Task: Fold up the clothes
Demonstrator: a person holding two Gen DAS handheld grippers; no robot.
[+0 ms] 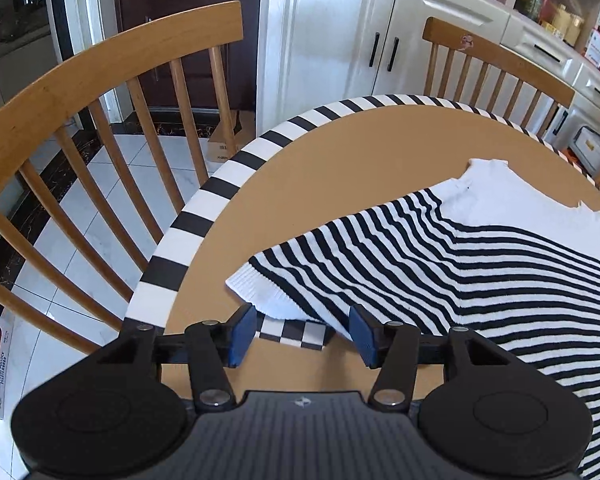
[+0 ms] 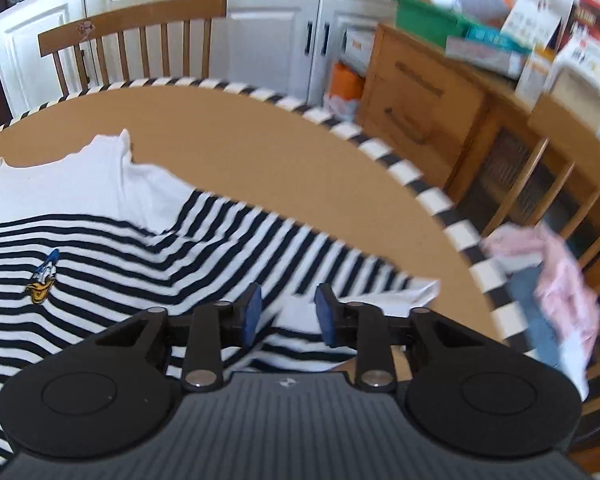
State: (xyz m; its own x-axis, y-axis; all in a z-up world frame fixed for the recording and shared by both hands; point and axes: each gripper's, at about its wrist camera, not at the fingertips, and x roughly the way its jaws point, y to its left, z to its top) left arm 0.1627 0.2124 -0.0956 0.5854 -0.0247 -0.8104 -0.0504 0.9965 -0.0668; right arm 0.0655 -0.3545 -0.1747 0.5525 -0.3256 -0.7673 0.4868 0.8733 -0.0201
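A black-and-white striped sweater (image 1: 440, 264) with a white yoke lies spread flat on the round brown table (image 1: 332, 160). Its left sleeve ends in a white cuff (image 1: 260, 292) just beyond my left gripper (image 1: 302, 334), which is open and low over the table, with the sleeve edge between its blue pads. In the right wrist view the sweater (image 2: 112, 264) shows a small duck badge (image 2: 42, 278). The right sleeve's white cuff (image 2: 416, 292) lies ahead and right of my right gripper (image 2: 288, 316), open above the sleeve fabric.
The table has a black-and-white striped rim (image 1: 204, 208). Wooden chairs (image 1: 80, 128) stand around it; one at the right (image 2: 540, 216) carries pink and blue clothes (image 2: 556, 276). White cabinets (image 1: 340, 40) and a wooden sideboard (image 2: 416, 104) stand behind.
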